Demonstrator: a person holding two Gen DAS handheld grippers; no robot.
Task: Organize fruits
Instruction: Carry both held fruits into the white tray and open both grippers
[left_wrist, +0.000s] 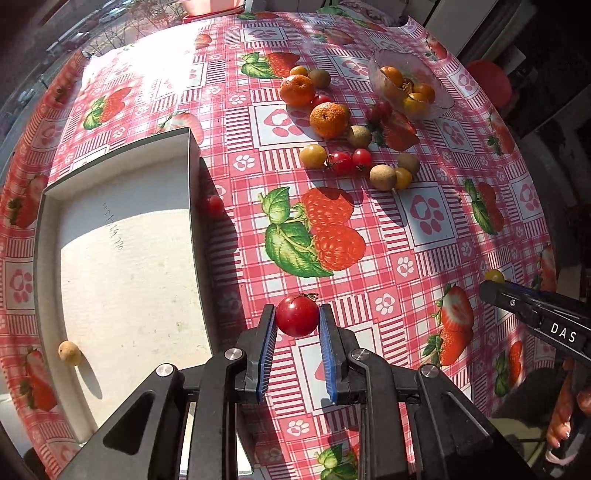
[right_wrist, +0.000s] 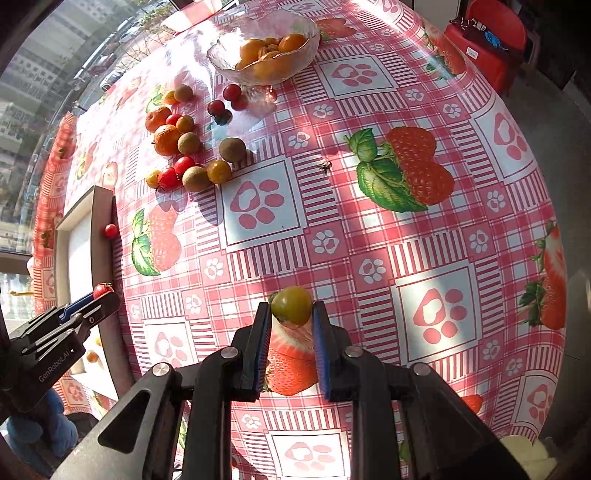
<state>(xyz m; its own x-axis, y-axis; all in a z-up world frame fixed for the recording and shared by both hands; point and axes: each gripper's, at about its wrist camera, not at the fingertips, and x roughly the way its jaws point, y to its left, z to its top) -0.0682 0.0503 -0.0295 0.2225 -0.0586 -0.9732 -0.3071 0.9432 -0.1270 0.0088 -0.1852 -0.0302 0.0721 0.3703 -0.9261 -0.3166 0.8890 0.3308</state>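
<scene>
Left gripper (left_wrist: 297, 321) clamping red tomato (left_wrist: 297, 315) — stem up; right gripper (right_wrist: 291, 319) clamping yellow tomato (right_wrist: 291, 305).

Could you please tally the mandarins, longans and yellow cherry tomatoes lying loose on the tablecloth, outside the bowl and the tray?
Mandarins: 2
Longans: 4
Yellow cherry tomatoes: 4
Total: 10
</scene>
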